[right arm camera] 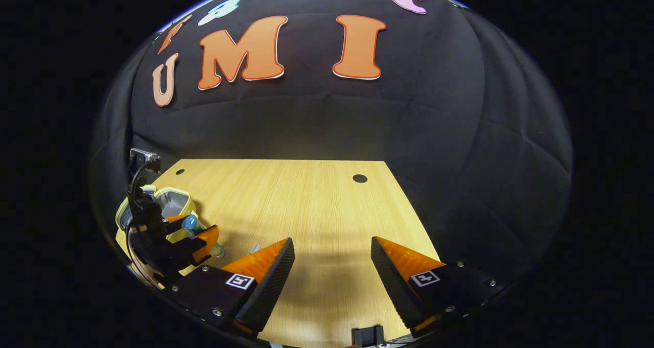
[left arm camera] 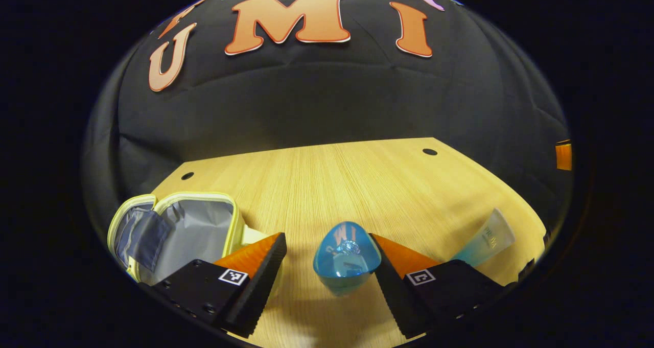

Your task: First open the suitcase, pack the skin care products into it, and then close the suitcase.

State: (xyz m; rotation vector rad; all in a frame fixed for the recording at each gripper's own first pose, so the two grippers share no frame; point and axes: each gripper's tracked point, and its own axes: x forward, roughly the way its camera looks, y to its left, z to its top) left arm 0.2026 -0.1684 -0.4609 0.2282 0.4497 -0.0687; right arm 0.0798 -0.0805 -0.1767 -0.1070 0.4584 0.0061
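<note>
The blue bottle point(left arm camera: 346, 258) stands on the table point(left arm camera: 357, 184) between the spread fingers of my left gripper point(left arm camera: 329, 266), touching perhaps only the right one, with the open suitcase point(left arm camera: 179, 230) at nine o'clock. I should center, clench low, then carry it left. My right gripper point(right arm camera: 332, 266) is released, holding nothing; a tube point(left arm camera: 485, 243) waits at three o'clock.

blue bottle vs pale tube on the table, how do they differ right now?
The blue bottle sits between the left gripper's open fingers, cap toward the camera; the pale tube lies apart at the table's right edge. The bottle is deep glossy blue, the tube frosted, fading to teal. Neither is in the suitcase.
</note>
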